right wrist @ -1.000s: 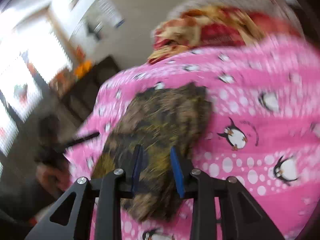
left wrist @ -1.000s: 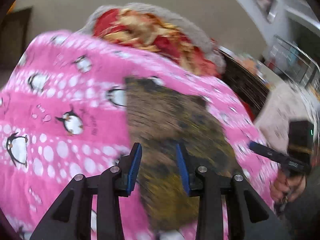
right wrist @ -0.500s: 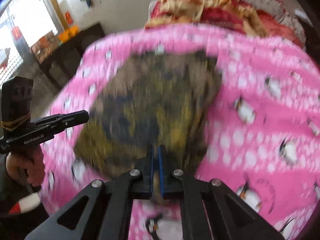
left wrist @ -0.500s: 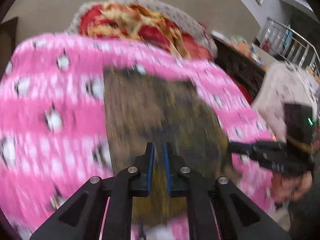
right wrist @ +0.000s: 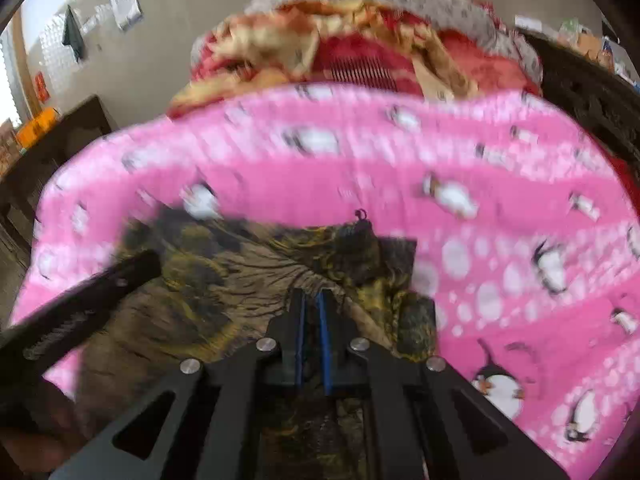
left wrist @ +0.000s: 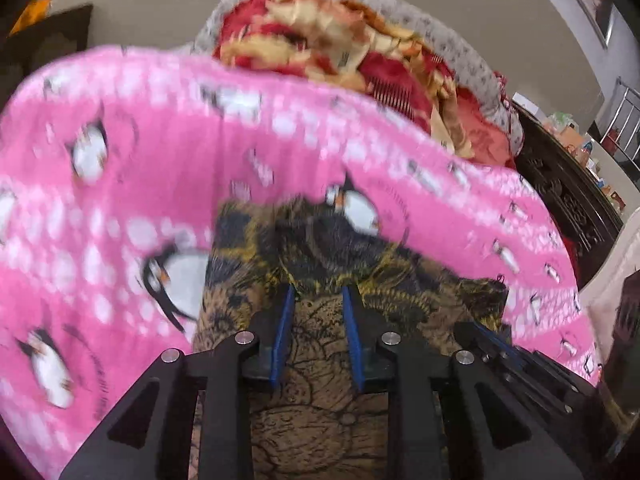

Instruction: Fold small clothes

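Observation:
A small brown, yellow and black patterned garment point(left wrist: 320, 360) lies on a pink penguin blanket point(left wrist: 120, 184). Its near part is turned over onto the far part, showing a paler brown underside. My left gripper point(left wrist: 318, 300) is open, its blue pads apart over the fold, with cloth lying between them. My right gripper point(right wrist: 312, 302) is shut on the garment's near edge point(right wrist: 240, 280); cloth puckers at its tips. The left gripper also shows in the right wrist view point(right wrist: 100, 280), and the right one at the lower right of the left wrist view point(left wrist: 480, 336).
A heap of red and cream bedding point(left wrist: 340, 40) with a grey cover lies behind the blanket. Dark carved wooden furniture point(left wrist: 568, 208) stands at the right. A dark cabinet point(right wrist: 60, 136) is at the left by a beige wall.
Both grippers shut on the garment's near edge and carried it forward over the garment, making a fold. The left gripper has since opened; the right stays shut.

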Tool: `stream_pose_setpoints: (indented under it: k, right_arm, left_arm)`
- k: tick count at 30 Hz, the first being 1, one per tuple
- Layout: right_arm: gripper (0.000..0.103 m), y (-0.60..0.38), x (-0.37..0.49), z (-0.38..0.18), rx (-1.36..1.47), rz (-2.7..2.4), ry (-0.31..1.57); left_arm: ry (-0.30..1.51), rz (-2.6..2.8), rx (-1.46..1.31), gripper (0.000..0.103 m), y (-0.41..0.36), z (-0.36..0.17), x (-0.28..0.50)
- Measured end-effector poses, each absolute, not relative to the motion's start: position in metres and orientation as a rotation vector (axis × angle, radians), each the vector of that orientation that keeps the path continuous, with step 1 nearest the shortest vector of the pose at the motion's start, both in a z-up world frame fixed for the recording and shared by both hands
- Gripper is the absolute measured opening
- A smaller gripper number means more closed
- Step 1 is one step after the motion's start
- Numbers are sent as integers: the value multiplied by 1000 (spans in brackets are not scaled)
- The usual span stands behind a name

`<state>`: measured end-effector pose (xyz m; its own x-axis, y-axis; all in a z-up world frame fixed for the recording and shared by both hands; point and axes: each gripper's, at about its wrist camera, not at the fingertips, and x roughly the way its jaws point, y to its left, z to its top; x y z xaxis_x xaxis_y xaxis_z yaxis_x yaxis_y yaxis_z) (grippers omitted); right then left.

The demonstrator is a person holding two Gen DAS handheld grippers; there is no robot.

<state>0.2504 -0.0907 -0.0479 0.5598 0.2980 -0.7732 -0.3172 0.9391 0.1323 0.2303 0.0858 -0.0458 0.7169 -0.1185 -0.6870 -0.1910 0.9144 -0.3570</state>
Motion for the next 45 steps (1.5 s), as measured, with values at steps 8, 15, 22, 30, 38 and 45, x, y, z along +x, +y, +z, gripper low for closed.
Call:
stream_pose_setpoints:
  k: [8,15,22,30,38,45]
  right_arm:
    - [8,-90,250,-56,-21,372,877]
    - [8,-91,250,-54,-8,377,877]
    - [11,-98,258,-59,64,424,904]
    - [12,-110,262,-56,171,475,917]
    - [39,-150,181,19,66,483,813]
    - [44,-171,95,0,-173,419,763]
  left_arm:
    - [762,37,-442,6,88,-54,225]
    - [767,37,-442,7,88,-54,230]
    - [780,39,-443,7,89,-56,236]
    - [799,-65,-413,49,80,-45,239]
    - [759,-92,-265,81,57,3,150]
    - [792,-66,-115,81,32,-29,56]
